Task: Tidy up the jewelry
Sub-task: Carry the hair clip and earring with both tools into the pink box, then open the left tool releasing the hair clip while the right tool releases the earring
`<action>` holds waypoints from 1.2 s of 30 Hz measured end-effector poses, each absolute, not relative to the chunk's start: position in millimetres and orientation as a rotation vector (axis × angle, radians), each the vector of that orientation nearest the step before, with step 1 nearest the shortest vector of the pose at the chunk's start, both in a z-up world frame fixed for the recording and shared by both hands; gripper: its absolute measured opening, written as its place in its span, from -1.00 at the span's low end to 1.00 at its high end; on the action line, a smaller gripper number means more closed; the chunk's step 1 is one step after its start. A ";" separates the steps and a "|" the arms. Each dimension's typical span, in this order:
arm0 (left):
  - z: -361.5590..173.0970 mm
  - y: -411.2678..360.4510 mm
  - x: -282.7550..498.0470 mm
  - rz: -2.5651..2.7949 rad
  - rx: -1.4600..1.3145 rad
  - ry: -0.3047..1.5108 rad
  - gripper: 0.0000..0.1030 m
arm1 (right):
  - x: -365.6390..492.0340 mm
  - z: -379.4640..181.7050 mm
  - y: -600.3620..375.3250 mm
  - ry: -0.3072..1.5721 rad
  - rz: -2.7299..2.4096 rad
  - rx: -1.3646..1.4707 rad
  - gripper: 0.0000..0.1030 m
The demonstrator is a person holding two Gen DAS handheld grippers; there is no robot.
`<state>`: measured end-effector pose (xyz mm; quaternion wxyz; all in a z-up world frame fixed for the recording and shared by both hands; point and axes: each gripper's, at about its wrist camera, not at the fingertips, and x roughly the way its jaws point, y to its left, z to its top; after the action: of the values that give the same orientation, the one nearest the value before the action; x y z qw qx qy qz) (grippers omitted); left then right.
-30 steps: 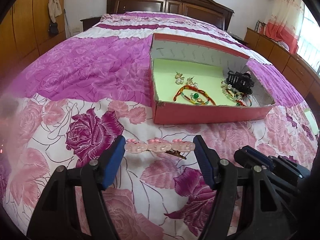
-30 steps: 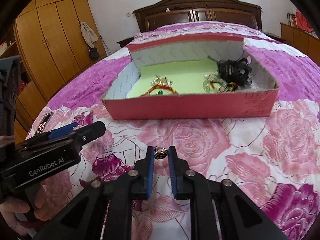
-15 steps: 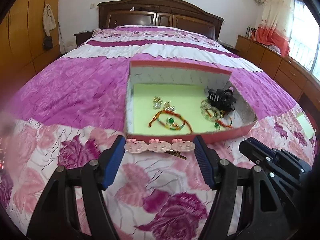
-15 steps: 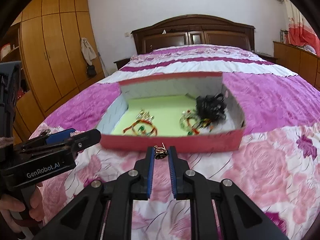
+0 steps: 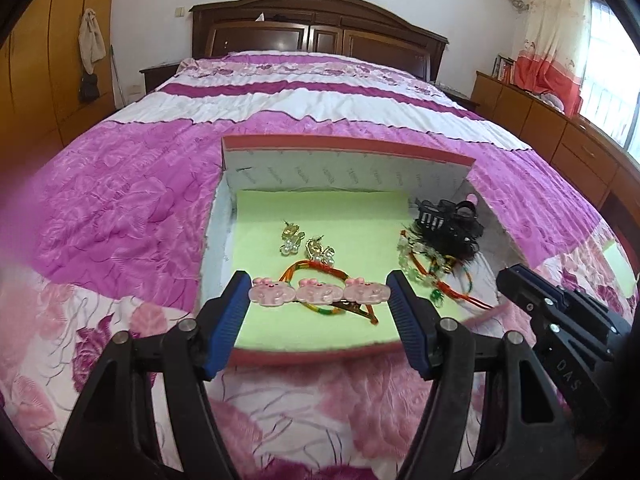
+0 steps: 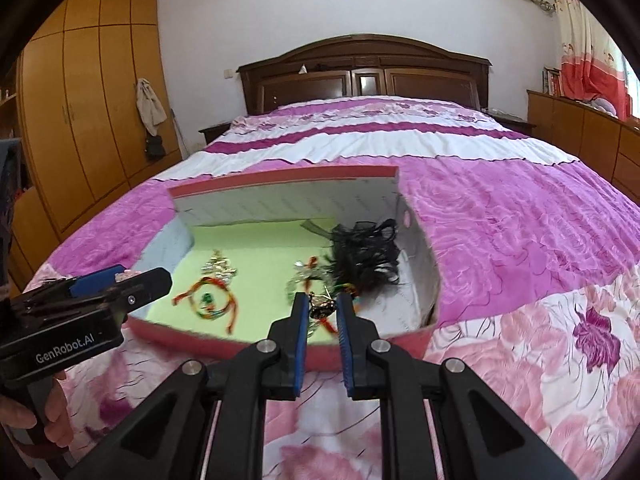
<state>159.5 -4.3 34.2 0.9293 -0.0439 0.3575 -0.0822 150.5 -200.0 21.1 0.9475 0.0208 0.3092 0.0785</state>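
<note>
My left gripper (image 5: 319, 294) is shut lengthwise on a pink hair clip (image 5: 319, 293) with three pink animal shapes, held above the near part of the red box (image 5: 348, 147). My right gripper (image 6: 322, 305) is shut on a small dark and gold earring (image 6: 321, 306), hovering over the box's near edge (image 6: 224, 338). On the box's green lining lie gold earrings (image 5: 306, 242), a red and green cord bracelet (image 6: 210, 301), a clear bead bracelet (image 5: 416, 260) and a black hair claw (image 5: 448, 220).
The box rests on a bed with a pink and purple flowered quilt (image 5: 120, 208). A dark wooden headboard (image 6: 364, 68) stands behind, wardrobes (image 6: 80, 120) at the left and low cabinets (image 5: 560, 140) at the right. A hand (image 6: 52, 424) holds the left gripper's handle.
Both grippers have moved forward and slightly up from the quilt in front of the box to over its near edge, each still holding its piece.
</note>
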 end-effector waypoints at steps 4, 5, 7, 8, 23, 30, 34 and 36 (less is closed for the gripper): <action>24.1 -3.3 171.6 -0.156 -0.110 0.761 0.21 | 163.7 11.8 -205.3 0.662 0.143 0.044 -0.69; 22.7 -4.0 173.1 -0.154 -0.112 0.766 0.21 | 166.4 9.4 -206.1 0.669 0.139 0.043 -0.69; 17.6 -4.5 177.5 -0.148 -0.117 0.780 0.21 | 169.8 5.8 -206.8 0.680 0.136 0.044 -0.69; 15.5 -4.7 179.3 -0.146 -0.120 0.788 0.21 | 171.4 4.4 -206.9 0.682 0.136 0.043 -0.69; 7.7 -7.1 178.0 -0.125 -0.094 0.785 0.23 | 168.5 3.5 -205.1 0.662 0.161 0.056 -0.39; 14.3 -5.3 167.2 -0.148 -0.120 0.741 0.24 | 156.6 8.5 -210.2 0.606 0.164 0.092 -0.08; 18.2 -6.2 157.3 -0.152 -0.113 0.696 0.25 | 150.3 9.5 -215.7 0.585 0.163 0.127 -0.04; 19.8 -5.7 151.5 -0.143 -0.106 0.667 0.26 | 146.5 9.6 -217.1 0.571 0.156 0.133 -0.01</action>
<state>151.5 -5.7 19.8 0.9410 -0.0518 0.3269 -0.0700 146.5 -217.1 9.6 0.9544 0.0653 0.2810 0.0769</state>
